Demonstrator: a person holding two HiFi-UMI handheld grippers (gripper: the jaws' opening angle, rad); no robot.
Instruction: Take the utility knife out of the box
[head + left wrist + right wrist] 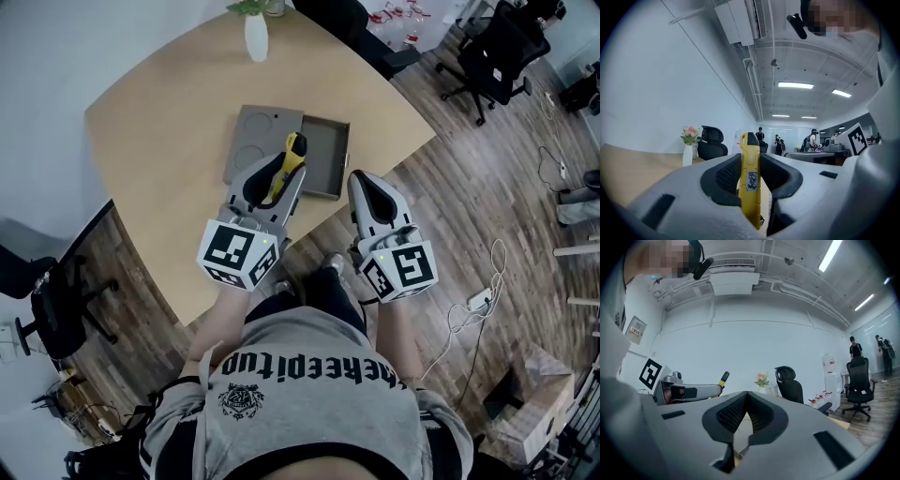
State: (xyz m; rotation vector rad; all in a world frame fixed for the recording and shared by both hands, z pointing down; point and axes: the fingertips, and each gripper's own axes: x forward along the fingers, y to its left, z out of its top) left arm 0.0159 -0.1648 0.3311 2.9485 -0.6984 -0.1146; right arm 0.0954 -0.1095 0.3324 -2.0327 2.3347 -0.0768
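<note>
left gripper [278,178]: jaws clamped on the yellow utility knife [750,176], which stands upright between them
right gripper [746,397]: jaws pressed together, nothing between
utility knife: seen over the open grey box [330,150] on the tabletop [159,122]

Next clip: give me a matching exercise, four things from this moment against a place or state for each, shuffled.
Things:
1. utility knife
2. right gripper
3. box
4. vase

Places or states:
A. shut, nothing between the jaws
B. at the far edge of the table
C. clamped in the left gripper
D. lying open on the table

Pairs: 1-C, 2-A, 3-D, 4-B
</note>
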